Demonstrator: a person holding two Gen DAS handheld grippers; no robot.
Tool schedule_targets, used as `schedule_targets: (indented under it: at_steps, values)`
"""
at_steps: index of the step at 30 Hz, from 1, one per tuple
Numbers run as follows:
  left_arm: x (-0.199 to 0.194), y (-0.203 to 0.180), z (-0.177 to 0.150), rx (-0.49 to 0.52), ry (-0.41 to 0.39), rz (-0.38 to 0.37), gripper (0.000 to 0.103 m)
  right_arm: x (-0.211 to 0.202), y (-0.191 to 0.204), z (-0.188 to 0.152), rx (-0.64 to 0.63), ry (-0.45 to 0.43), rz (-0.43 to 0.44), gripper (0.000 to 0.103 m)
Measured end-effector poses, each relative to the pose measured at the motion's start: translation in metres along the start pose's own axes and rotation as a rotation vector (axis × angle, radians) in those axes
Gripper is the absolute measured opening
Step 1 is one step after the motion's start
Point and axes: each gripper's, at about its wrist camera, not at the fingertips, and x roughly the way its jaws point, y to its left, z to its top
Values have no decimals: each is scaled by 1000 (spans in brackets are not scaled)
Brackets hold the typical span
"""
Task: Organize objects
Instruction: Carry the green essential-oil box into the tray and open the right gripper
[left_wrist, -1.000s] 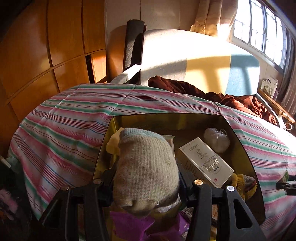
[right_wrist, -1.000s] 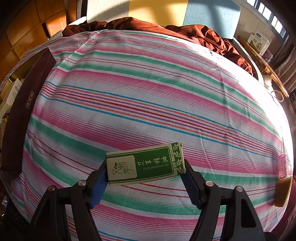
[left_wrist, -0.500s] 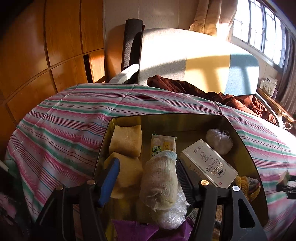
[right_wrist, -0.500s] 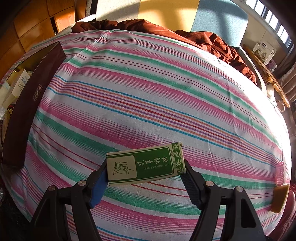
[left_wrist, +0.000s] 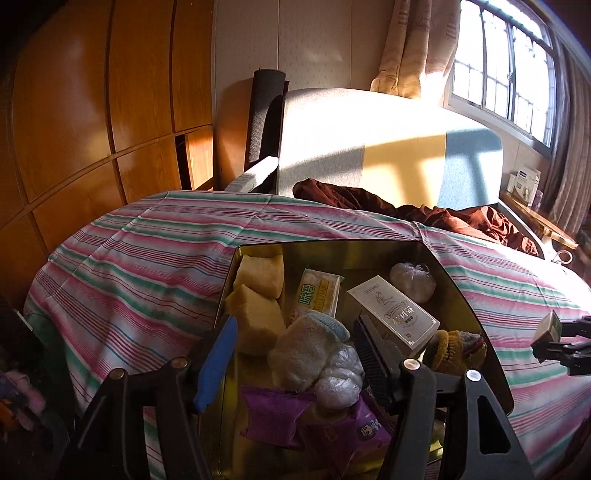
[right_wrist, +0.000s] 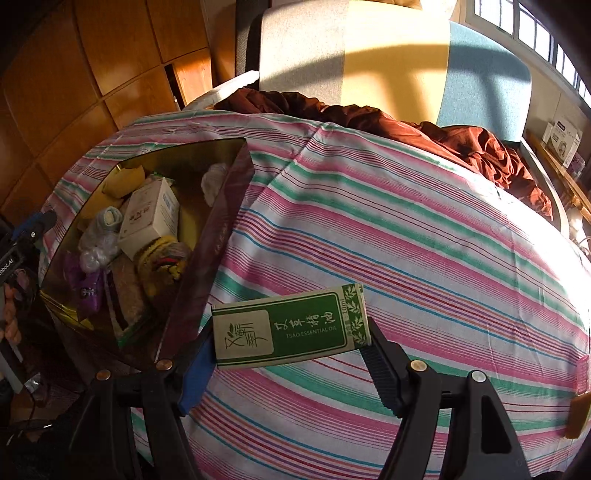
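While the left tongs (left_wrist: 291, 360) are held spread above the box (left_wrist: 454, 288), nothing is gripped between them; a sock (left_wrist: 306, 347) is seen lying loose below, resting on a plastic bag (left_wrist: 338, 376) among the contents. The release appears deliberate: the sock sits inside the box walls, so this drop-off is judged complete.

The right tongs (right_wrist: 286, 360) are clenched on a green carton (right_wrist: 290, 326), gripped by its two short ends so that the long printed face is turned to the camera. Held this way, the carton is kept level and can be let go flat. It is carried over the striped bedspread (right_wrist: 406, 240), just to the right of the box (right_wrist: 218, 236) and not yet above the opening.

Inside the box are noted: a white carton (right_wrist: 147, 218), yellow sponges (left_wrist: 258, 295), a purple packet (left_wrist: 280, 413), a yellow knit item (right_wrist: 162, 262). Free room is scarce; the far right corner, beside a white bundle (left_wrist: 412, 282), looks the least crowded.

A comb (right_wrist: 580, 373) is seen at the right edge of the bedspread, well apart from the box, and is judged still to be collected. The next move is judged to call for a leftward carry of the carton over the dark box wall before release; the left tongs may need clearing out of the way.
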Motion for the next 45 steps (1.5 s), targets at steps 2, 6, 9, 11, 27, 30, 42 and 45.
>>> schedule_targets:
  at_steps: [2,6,9,11,27,30,42,45]
  values:
    - [-4,4,-2,-7,0,2,66,-1,25,9,-45,-21,36,74]
    - [-10,13,-6,-23,2,12,69,6,73,23,-121,-37,96,74]
    - [-13,20,-9,-30,6,21,70,20,100,31,-163,-26,114,74]
    - [-14,26,-11,-37,9,27,71,31,114,35,-184,-13,126,75]
    - [-21,48,-17,-88,30,78,93,91,142,44,-204,64,51,85]
    - [-28,44,-16,-81,15,74,103,79,143,38,-202,27,40,86]
    - [-51,28,-22,-96,4,161,103,15,112,16,24,-163,-62,86]
    - [-52,27,-31,-115,11,181,103,9,107,9,66,-176,-70,86]
